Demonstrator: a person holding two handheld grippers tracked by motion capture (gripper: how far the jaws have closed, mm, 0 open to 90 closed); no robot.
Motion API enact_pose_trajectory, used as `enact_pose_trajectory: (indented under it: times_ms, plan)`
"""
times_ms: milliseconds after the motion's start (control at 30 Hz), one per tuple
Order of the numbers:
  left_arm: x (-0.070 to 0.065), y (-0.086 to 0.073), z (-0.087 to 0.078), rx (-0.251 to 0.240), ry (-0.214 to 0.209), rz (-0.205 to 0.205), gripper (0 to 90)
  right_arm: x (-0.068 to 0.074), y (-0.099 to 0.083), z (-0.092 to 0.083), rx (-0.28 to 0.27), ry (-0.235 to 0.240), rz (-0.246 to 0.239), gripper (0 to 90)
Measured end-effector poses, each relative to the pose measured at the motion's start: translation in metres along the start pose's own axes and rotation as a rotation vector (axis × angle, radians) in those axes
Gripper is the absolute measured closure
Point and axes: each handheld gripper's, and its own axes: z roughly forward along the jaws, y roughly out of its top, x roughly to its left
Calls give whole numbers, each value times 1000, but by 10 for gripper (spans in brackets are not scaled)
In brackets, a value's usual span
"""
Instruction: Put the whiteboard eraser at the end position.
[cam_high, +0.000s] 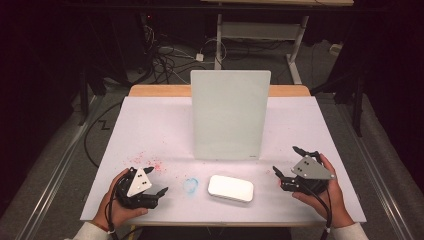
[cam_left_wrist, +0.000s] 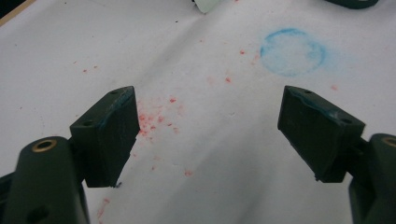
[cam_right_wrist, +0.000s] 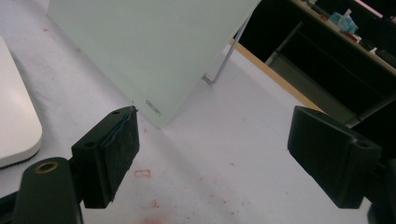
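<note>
High view: the left gripper (cam_high: 156, 184) and right gripper (cam_high: 286, 164), both spread wide and holding nothing, flank a rounded white flat block (cam_high: 230, 188) near the table's front edge; a frosted white upright panel (cam_high: 229, 114) stands behind.

Left gripper view: a smudged blue ring mark (cam_left_wrist: 292, 52) lies beyond the jaws.

Right gripper view: the panel's small corner print (cam_right_wrist: 153, 105) is unreadable, and the block (cam_right_wrist: 16, 121) is cut off at left.

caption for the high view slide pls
Both tongs, left and right, open beside a white eraser before an upright whiteboard.
</note>
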Motion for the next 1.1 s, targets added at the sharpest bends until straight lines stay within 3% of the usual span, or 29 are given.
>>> enact_pose_trajectory:
  times_ms: [300,700,933,1100]
  plan:
    - [1,0,1,1,-1,0,198,-3,-19,-7,-8,5,59,177]
    - [3,2,5,1,-2,-6,197,-5,-52,-12,39,28,142,180]
    - [2,4,6,3,2,-2,197,-2,-64,-14,62,49,155,184]
    - [0,5,5,3,3,10,198,-2,-62,-15,38,52,165,184]
